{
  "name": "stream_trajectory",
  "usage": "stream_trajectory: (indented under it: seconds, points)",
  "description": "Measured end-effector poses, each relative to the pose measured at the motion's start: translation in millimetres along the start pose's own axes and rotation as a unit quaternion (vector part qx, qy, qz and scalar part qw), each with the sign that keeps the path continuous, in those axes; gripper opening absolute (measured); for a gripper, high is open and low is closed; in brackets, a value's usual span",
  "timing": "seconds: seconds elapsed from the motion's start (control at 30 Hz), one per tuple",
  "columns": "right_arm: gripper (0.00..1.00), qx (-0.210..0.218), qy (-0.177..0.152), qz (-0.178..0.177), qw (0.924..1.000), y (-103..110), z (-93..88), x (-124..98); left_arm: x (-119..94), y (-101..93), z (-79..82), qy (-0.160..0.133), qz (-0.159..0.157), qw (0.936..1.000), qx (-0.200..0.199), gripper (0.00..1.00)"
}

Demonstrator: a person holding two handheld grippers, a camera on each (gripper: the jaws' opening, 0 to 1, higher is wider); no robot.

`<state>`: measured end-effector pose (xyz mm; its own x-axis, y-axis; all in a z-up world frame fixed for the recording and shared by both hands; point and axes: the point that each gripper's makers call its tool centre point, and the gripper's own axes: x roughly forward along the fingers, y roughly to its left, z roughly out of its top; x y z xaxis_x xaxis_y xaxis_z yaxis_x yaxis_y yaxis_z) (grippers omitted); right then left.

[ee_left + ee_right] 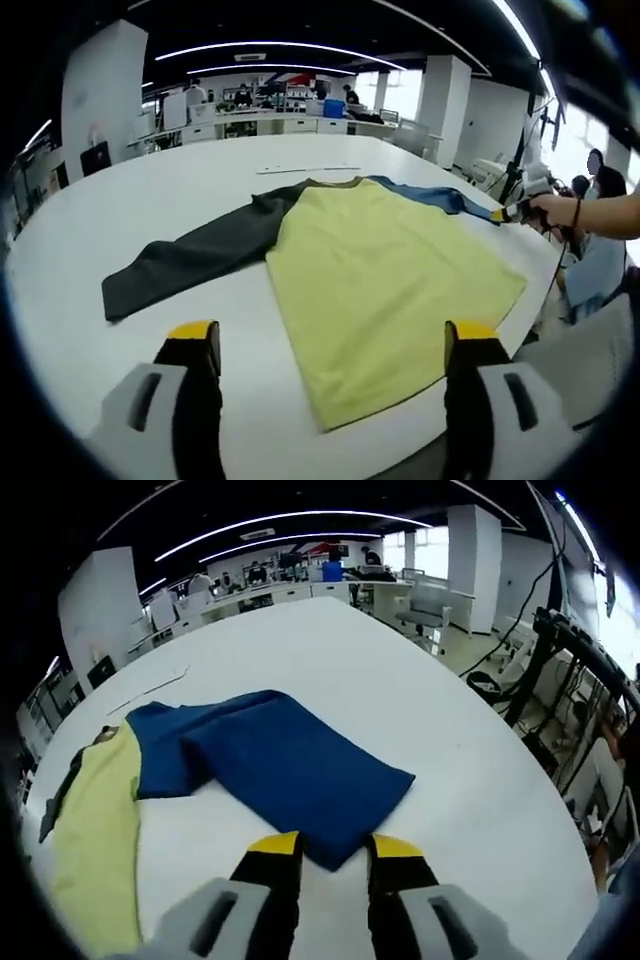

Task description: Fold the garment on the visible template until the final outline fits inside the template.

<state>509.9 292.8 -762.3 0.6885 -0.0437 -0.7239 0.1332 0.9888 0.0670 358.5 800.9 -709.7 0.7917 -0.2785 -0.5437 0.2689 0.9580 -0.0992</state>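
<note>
Right gripper (335,865) sits at the cuff end of the blue sleeve (290,765), jaws narrowly parted astride the cuff corner; whether they pinch it cannot be told. That sleeve runs from the gripper toward 10 o'clock to the yellow body (95,820). Left gripper (335,350) hovers spread wide and empty, the shirt (380,270) ahead at 12 o'clock, dark sleeve (200,255) out at 10 o'clock across the white desk (200,180). Judgement: the right gripper is nearer to the first fold.
</note>
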Motion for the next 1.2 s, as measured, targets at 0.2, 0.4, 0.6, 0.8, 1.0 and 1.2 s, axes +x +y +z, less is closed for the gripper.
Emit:
stream_trajectory:
  seconds: [0.2, 0.4, 0.6, 0.8, 1.0, 1.2]
  points:
    - [0.05, 0.009, 0.007, -0.017, 0.9998, -10, -0.7, 1, -1, 0.9, -1.6, 0.004, 0.001, 1.0, 0.006, 0.88]
    - [0.0, 0.029, 0.011, -0.006, 0.9995, -18, 2.8, 6, -1, 0.0, -2.5, 0.006, -0.001, 0.9999, 0.012, 0.89]
    - [0.0, -0.001, 0.019, -0.011, 0.9998, -31, 5.8, 8, -1, -1.5, -1.3, 0.005, -0.003, 0.9999, 0.015, 0.89]
    - [0.0, -0.041, 0.03, -0.026, 0.9984, -48, 9.8, 7, -3, -4.7, 2.0, -0.007, -0.012, 0.9998, 0.016, 0.94]
    - [0.0, -0.097, 0.038, -0.044, 0.9936, -63, 16.3, 10, -4, -8.1, 3.1, -0.009, -0.02, 0.9996, 0.016, 0.97]
    - [0.0, -0.127, 0.048, -0.05, 0.9895, -70, 19.8, 13, -3, -10.0, 4.0, -0.007, -0.026, 0.9994, 0.02, 0.98]
